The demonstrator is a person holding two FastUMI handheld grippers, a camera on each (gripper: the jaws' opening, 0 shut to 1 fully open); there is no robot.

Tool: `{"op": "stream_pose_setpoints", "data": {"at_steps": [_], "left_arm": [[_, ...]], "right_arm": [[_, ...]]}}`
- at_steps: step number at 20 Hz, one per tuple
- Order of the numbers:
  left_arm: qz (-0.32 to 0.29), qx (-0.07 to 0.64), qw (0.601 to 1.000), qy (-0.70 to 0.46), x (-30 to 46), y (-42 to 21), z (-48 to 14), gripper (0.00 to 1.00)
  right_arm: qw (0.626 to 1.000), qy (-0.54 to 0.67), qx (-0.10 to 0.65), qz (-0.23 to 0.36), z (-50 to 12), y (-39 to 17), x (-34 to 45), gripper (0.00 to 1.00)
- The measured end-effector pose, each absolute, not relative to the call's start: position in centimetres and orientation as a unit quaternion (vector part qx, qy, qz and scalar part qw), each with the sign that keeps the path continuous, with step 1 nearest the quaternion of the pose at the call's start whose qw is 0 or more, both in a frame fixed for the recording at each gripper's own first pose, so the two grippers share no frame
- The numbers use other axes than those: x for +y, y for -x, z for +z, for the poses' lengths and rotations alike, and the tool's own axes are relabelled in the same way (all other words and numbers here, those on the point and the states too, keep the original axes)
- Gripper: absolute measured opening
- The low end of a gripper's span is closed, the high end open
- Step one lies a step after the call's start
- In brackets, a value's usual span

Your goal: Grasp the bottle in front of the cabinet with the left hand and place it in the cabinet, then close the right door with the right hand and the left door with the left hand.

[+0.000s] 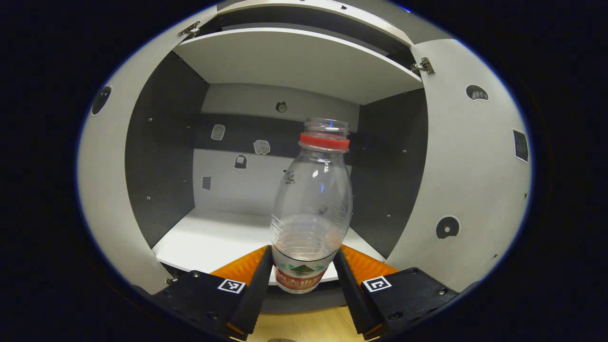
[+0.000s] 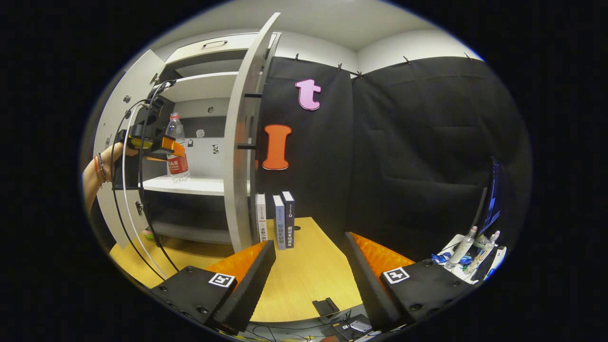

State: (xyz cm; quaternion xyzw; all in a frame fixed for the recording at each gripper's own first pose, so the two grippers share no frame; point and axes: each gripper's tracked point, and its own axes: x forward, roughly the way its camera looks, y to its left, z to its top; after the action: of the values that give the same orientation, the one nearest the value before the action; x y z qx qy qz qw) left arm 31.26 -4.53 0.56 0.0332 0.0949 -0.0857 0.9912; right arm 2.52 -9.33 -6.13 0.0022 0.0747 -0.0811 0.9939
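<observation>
The cabinet [image 1: 294,61] is standing with both doors swung wide, the left door [image 1: 102,190] and right door [image 1: 470,180] framing the white shelf [image 1: 213,237] in the left gripper view. In the right gripper view the right door [image 2: 242,142] is showing edge-on, with three books [image 2: 275,218] standing just beside its foot on the wooden table [image 2: 304,275].

The placing step is under way. The left gripper [image 1: 302,280] is clamping the bottle [image 1: 311,204] low on its body, both fingers pressing at the labelled band, and is holding it upright. From the left gripper view the base seems to be hanging just at the shelf's front edge; in the right gripper view the bottle [image 2: 176,149] looks to be at or touching the shelf surface, though I cannot tell whether it is bearing weight yet. A hand [image 2: 107,164] is steering that left gripper [image 2: 164,145] from outside the cabinet.

The right gripper [image 2: 308,266] is waiting with its fingers spread and nothing between them, pointing past the right door toward the table.

Next, I judge, the bottle needs carrying a little deeper and setting flat on the shelf, so it clears the doors' sweep. Then the fingers should part and draw straight back without tipping the light, nearly empty bottle. After that the right gripper must be reaching the right door's edge and pushing it shut.
</observation>
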Motion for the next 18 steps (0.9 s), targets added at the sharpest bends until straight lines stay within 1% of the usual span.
{"op": "stream_pose_setpoints", "data": {"at_steps": [5,10,13,17,18], "left_arm": [[-0.076,0.115,0.990,-0.031,-4.6,-34.6,-0.7,0.76],[-0.065,0.143,0.987,-0.020,-4.5,-37.2,-3.1,0.76],[-0.059,0.137,0.988,-0.023,-4.4,-37.6,-3.1,0.77],[-0.054,0.140,0.988,-0.036,-4.6,-38.0,-3.4,0.81],[-0.053,0.140,0.988,-0.035,-4.4,-38.1,-3.5,0.85]], "right_arm": [[0.991,-0.004,0.088,-0.097,-7.0,-3.3,-11.0,0.97],[0.990,-0.008,0.099,-0.102,-7.4,-3.9,-11.8,0.97],[0.989,-0.006,0.103,-0.103,-7.5,-4.1,-12.1,0.97],[0.989,-0.002,0.106,-0.102,-7.7,-4.1,-12.2,0.97],[0.989,-0.003,0.107,-0.100,-7.8,-4.2,-12.2,0.97]]}}
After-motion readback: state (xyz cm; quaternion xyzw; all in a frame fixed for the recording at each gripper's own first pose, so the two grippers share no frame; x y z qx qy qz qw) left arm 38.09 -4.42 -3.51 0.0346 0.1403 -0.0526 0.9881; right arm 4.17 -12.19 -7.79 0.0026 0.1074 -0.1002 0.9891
